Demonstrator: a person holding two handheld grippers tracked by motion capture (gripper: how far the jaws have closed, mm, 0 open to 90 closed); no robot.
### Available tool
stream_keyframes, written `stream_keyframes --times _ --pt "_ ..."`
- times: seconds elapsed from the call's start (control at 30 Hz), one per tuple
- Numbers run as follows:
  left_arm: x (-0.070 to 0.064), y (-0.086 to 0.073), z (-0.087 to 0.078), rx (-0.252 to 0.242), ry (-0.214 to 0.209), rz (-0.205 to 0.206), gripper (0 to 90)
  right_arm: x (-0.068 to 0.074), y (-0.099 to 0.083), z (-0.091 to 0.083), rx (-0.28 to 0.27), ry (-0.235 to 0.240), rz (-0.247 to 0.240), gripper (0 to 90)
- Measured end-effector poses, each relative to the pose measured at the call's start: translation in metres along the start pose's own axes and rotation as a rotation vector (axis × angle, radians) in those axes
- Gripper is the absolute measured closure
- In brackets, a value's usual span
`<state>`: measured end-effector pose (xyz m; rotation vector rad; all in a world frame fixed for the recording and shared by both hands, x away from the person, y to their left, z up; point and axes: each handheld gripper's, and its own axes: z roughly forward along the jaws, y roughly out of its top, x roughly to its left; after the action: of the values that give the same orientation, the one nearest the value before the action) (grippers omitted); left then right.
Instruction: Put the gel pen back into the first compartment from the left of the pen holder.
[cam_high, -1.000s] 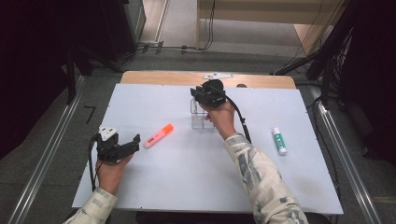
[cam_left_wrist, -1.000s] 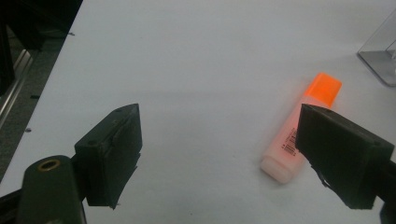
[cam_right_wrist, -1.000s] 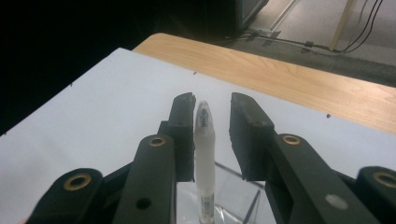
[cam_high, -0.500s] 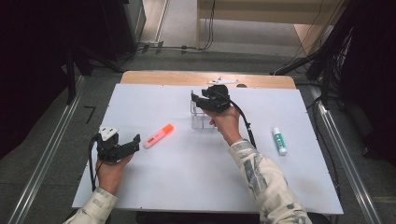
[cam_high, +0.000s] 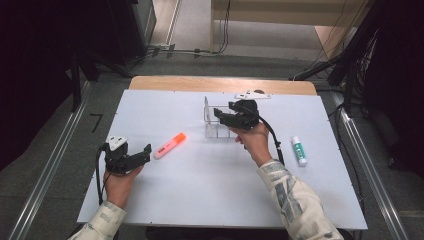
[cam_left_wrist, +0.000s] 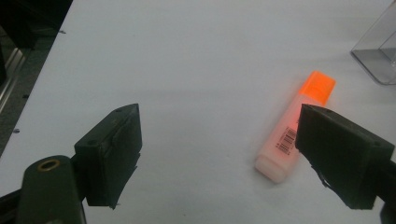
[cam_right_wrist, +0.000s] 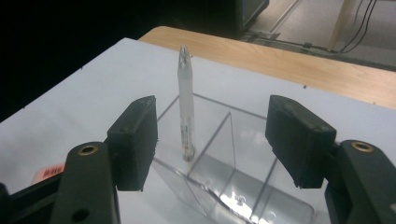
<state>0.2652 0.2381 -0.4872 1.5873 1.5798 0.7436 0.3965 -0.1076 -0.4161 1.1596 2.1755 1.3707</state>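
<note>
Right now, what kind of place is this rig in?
Probably a lab data-collection station: a white-topped table between metal floor rails, black cables on the floor, and a few staged props, such as an orange highlighter and a clear plastic organiser.

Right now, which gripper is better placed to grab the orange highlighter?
Left. The left gripper sits open right beside the orange highlighter, which lies just ahead between its jaws. The right gripper is open over the clear organizer, farther off.
</note>
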Motion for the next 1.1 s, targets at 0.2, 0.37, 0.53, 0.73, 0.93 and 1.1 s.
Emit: stream_keyframes --times 0.2,0.37,0.53,0.73,0.93,1.1 --pt "-0.001 0.0 0.0 -0.005 -0.008 0.007 15.2 -0.003 -0.015 -0.017 -0.004 -0.007 0.006 32.3" --pt "-0.002 0.0 0.0 -0.007 -0.013 0.015 15.1 -0.007 -0.029 -0.027 0.004 -0.017 0.012 31.6" --pt "-0.002 -0.001 0.001 -0.008 -0.012 0.018 15.1 -0.013 -0.043 -0.036 0.011 -0.032 0.023 30.7" --pt "-0.003 -0.001 0.002 -0.003 -0.021 0.018 14.2 -0.018 -0.06 -0.049 0.022 -0.046 0.024 29.7" --pt "-0.004 -0.001 0.003 -0.001 -0.023 0.019 14.2 -0.021 -0.071 -0.062 0.021 -0.067 0.014 29.3" --pt "-0.004 -0.001 0.003 -0.003 -0.026 0.019 14.2 -0.026 -0.081 -0.074 0.023 -0.084 0.012 29.0"
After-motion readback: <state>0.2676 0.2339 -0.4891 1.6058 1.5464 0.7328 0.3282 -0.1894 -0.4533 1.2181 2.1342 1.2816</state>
